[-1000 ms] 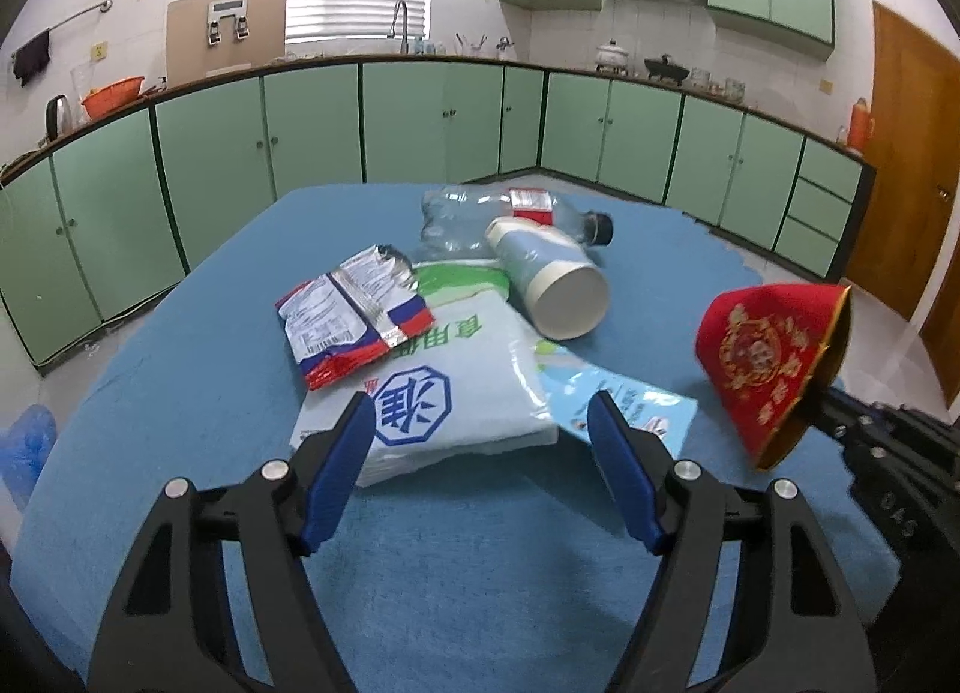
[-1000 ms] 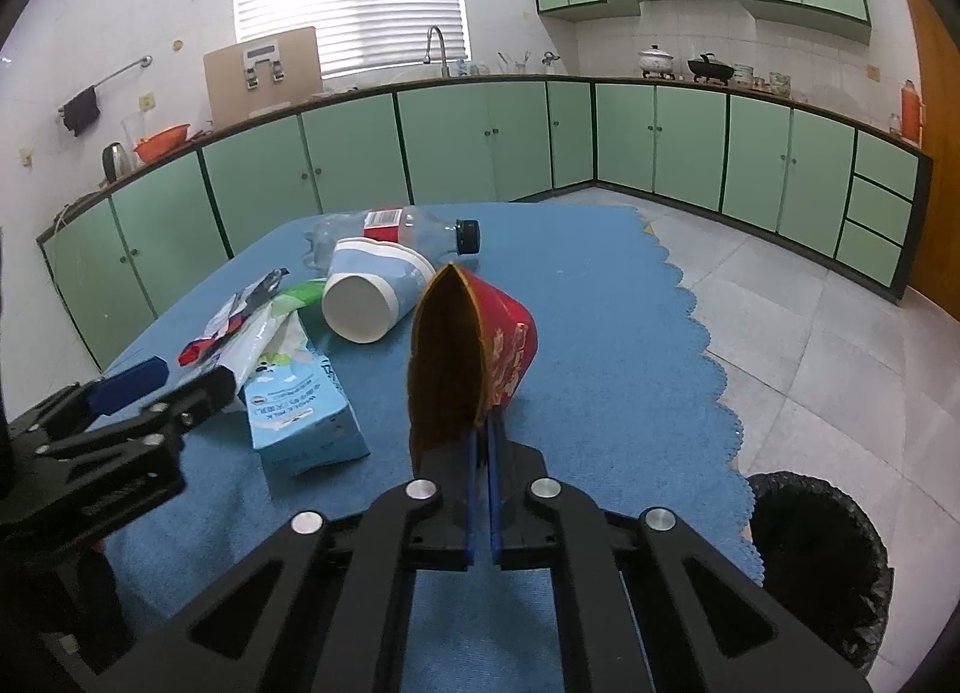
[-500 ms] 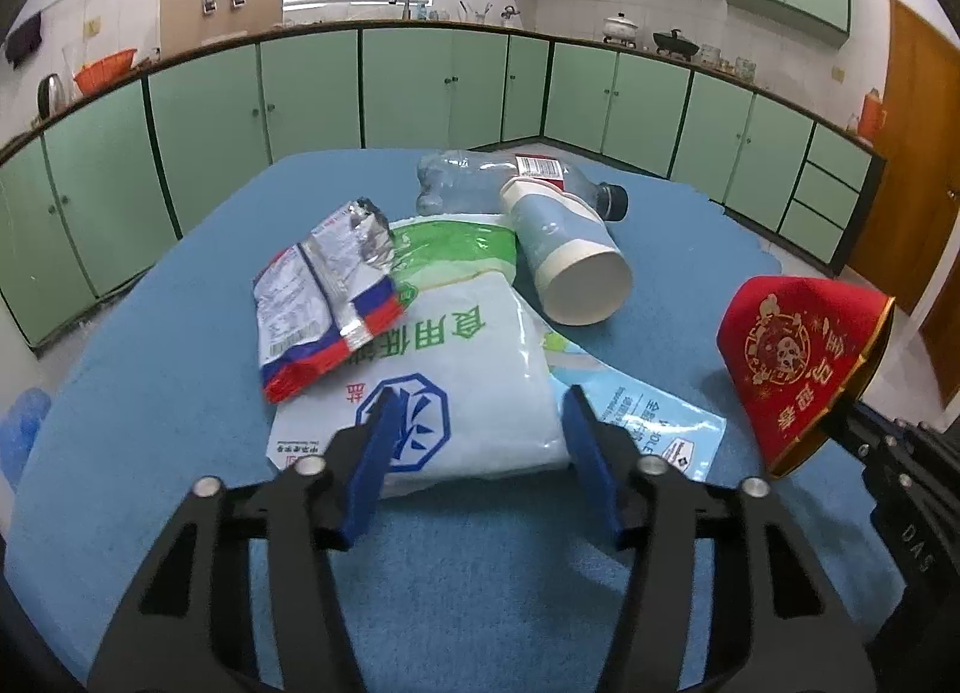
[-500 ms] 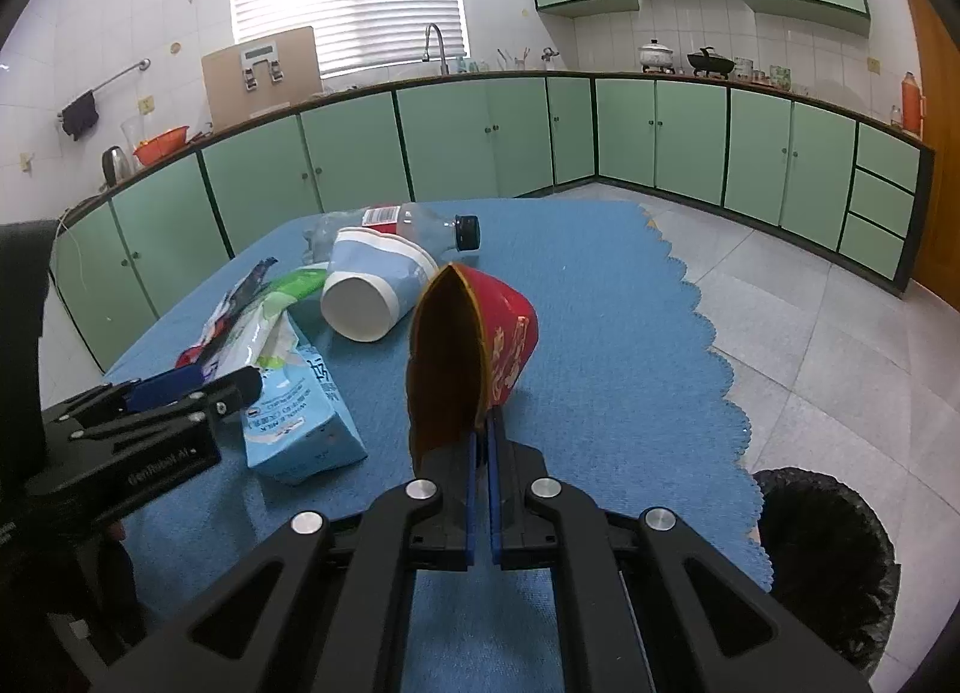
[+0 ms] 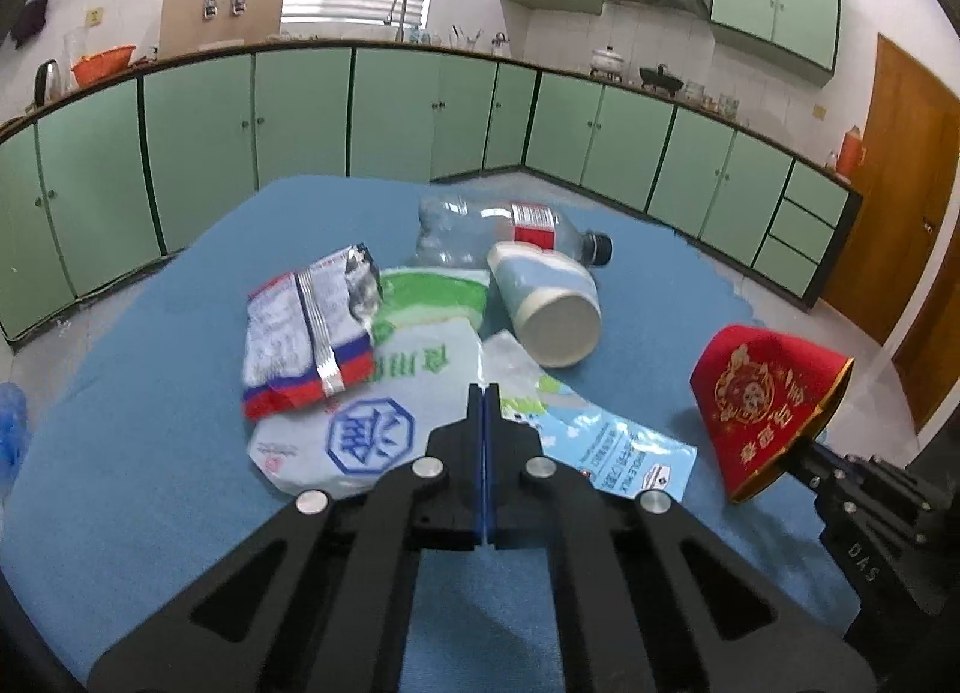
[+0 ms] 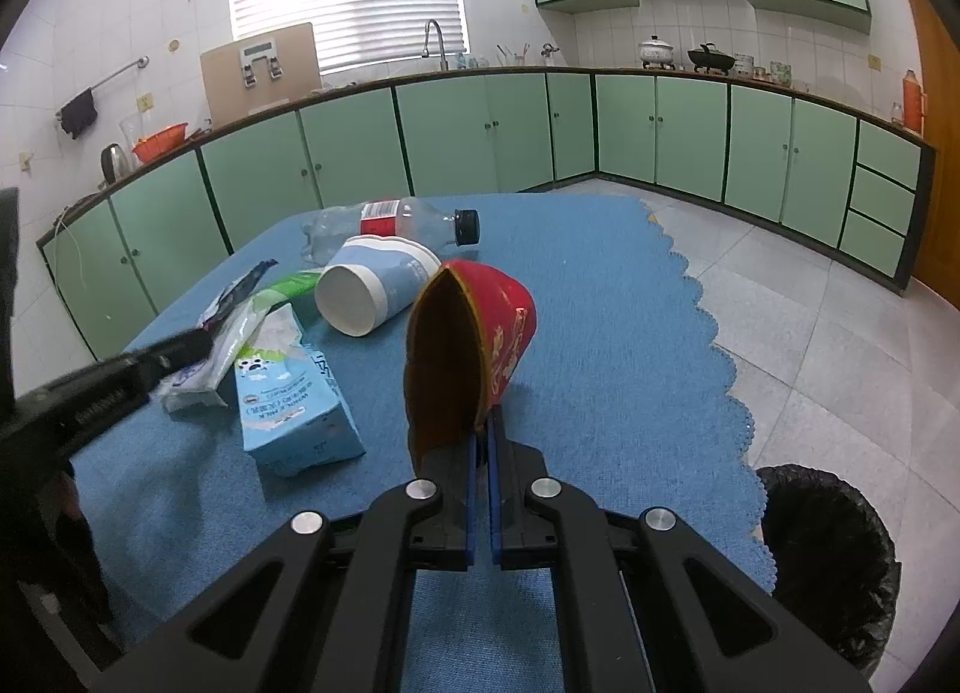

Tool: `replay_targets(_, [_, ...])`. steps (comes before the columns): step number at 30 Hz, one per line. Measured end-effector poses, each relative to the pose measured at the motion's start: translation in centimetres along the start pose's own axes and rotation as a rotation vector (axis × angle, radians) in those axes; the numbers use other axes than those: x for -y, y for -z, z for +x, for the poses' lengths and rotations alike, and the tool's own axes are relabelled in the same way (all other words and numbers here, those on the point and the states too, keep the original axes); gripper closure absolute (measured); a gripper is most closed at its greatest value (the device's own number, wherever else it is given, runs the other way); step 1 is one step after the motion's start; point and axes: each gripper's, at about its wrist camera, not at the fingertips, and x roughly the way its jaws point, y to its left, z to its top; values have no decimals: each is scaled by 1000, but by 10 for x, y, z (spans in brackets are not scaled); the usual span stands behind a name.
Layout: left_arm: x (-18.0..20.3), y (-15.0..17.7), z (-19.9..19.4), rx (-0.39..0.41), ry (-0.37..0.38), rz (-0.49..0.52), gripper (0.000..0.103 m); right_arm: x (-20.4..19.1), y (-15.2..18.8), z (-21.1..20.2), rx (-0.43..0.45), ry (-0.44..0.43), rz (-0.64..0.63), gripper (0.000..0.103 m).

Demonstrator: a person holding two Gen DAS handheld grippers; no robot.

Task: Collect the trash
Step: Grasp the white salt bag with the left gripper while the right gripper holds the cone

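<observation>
Near scalloped table edge (image 6: 714, 327), right claw (image 6: 483, 423) pinching red cup (image 6: 480, 333), left claw (image 5: 483, 393) just closed on white bag (image 5: 420, 393)

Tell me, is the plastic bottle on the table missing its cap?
No, the plastic bottle lies on its side on the blue table with a black cap on its neck.

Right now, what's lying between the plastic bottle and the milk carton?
The blue-and-white paper cup on its side, between the plastic bottle and the milk carton; clearest in the right wrist view.
</observation>
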Motion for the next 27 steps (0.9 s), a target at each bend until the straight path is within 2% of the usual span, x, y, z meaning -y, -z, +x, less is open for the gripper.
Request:
replay_targets(4, [-3,-2,-14,21,20,15,103,1,1,1,0,1,-1,100])
replay_targets(8, [-4,8,-16,-5,22,41,100,1,1,1,-1,1,-2,100])
replay_targets(9, [-7,12,-15,-22,21,42,91,1,1,1,-1,2,-3,100])
replay_targets(10, [-7,15,-14,-33,15,43,73,1,1,1,-1,2,-3,100])
replay_targets(11, [-6,19,-15,-37,10,46,64,1,2,2,-2,2,-3,100])
replay_targets(12, [-5,22,-15,-37,3,56,59,1,2,2,-3,3,-3,100])
replay_targets(15, [2,27,-10,-49,-26,116,52,2,3,2,-5,3,-3,100])
replay_targets(20, [5,25,0,-46,-93,149,43,2,4,3,-13,-3,10,100])
replay_targets(23, [4,20,8,-42,-119,150,42,5,4,4,-21,-7,25,100])
replay_targets(27, [1,16,21,-85,-125,133,43,6,4,5,-28,-9,28,99])
